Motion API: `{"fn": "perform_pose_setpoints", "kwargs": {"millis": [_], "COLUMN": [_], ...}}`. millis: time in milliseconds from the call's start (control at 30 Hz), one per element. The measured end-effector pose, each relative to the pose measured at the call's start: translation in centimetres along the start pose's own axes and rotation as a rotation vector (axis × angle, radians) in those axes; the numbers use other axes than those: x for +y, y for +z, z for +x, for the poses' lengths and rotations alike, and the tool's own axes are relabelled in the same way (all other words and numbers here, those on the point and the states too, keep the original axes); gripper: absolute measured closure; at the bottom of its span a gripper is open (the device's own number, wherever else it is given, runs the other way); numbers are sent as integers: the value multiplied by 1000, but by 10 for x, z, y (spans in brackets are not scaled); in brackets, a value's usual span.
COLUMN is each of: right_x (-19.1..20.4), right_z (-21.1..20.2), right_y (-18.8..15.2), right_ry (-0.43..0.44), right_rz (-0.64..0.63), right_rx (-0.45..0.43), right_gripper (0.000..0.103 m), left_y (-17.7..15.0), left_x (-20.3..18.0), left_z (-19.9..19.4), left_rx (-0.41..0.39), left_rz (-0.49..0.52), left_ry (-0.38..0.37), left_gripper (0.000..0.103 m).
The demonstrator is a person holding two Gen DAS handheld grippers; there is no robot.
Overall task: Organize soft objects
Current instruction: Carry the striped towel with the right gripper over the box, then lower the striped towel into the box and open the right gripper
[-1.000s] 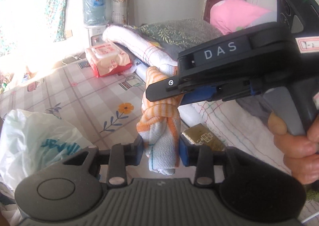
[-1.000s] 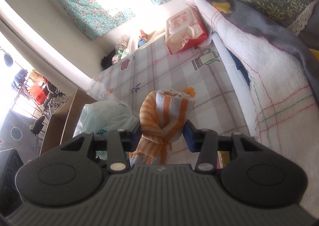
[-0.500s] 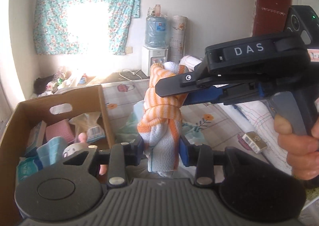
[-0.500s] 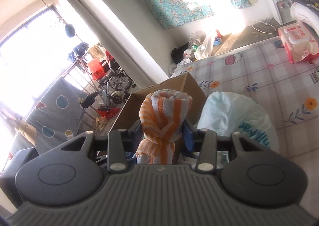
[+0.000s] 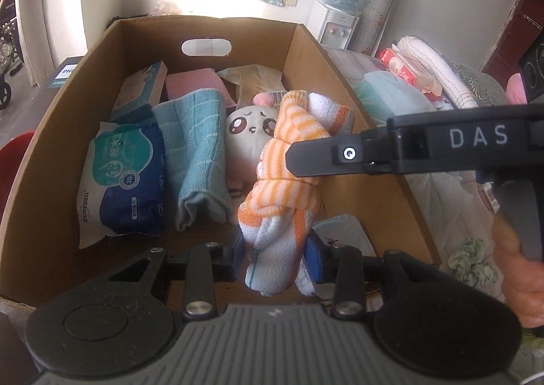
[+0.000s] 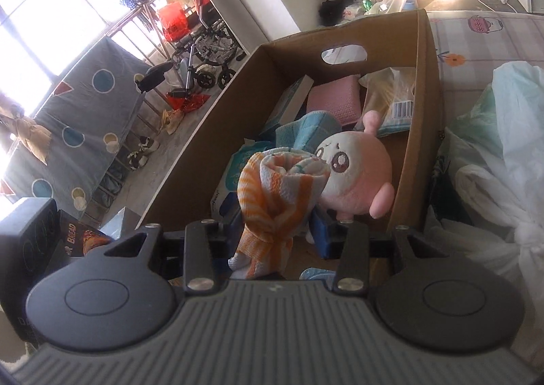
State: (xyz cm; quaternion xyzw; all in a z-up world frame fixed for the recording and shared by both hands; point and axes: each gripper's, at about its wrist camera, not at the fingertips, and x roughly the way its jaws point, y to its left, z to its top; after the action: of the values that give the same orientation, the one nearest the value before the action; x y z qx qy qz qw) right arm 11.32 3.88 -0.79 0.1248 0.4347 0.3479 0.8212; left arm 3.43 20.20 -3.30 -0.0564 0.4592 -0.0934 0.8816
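A knotted orange-and-white striped towel [image 5: 289, 181] hangs over the open cardboard box [image 5: 68, 106]. My left gripper [image 5: 275, 257] is shut on its lower end. My right gripper [image 6: 275, 232] is shut on the same towel [image 6: 278, 191] and shows from the side in the left wrist view [image 5: 306, 160]. Inside the box lie a pink-and-white plush toy [image 6: 353, 177], a folded teal towel [image 5: 197, 153], a blue tissue pack [image 5: 125, 177], a pink cloth [image 5: 193, 82] and a teal carton [image 5: 141, 92].
The box wall [image 6: 425, 106] stands between the box and the bed. White plastic bags [image 6: 493, 153] lie on the checked bedsheet [image 6: 482, 41] right of the box. A water dispenser [image 5: 335, 24] stands by the far wall. A wheelchair [image 6: 200, 55] stands on the floor to the left.
Both grippers have carried the towel from above the bed, leftward, to over the open box. The view now looks down into the box, and both stay shut on the towel.
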Motion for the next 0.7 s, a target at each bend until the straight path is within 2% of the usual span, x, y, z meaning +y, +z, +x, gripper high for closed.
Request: {"fn": "perform_pose_setpoints", "kwargs": {"millis": [133, 233, 400, 533, 633, 700], "right_x": [-2, -1, -1, -7, -11, -18], "right_z": [8, 8, 2, -5, -21, -32], "right_y": [-7, -9, -6, -2, 0, 2], "right_ry": [-51, -102, -137, -128, -116, -78], "right_rz": [-25, -77, -104, -93, -80, -42], "right_rx": [46, 62, 64, 50, 4, -31], "right_gripper": [60, 60, 53, 52, 52, 51], "left_y": [-4, -5, -5, -3, -2, 0], "left_x": [6, 12, 21, 25, 21, 14], "left_z": [15, 14, 12, 6, 0, -6], "left_rx": [57, 65, 68, 45, 9, -27], "left_rz": [-5, -24, -44, -49, -43, -32], "left_ry": [-18, -30, -36, -22, -12, -9], "left_gripper": [62, 59, 56, 56, 56, 52]}}
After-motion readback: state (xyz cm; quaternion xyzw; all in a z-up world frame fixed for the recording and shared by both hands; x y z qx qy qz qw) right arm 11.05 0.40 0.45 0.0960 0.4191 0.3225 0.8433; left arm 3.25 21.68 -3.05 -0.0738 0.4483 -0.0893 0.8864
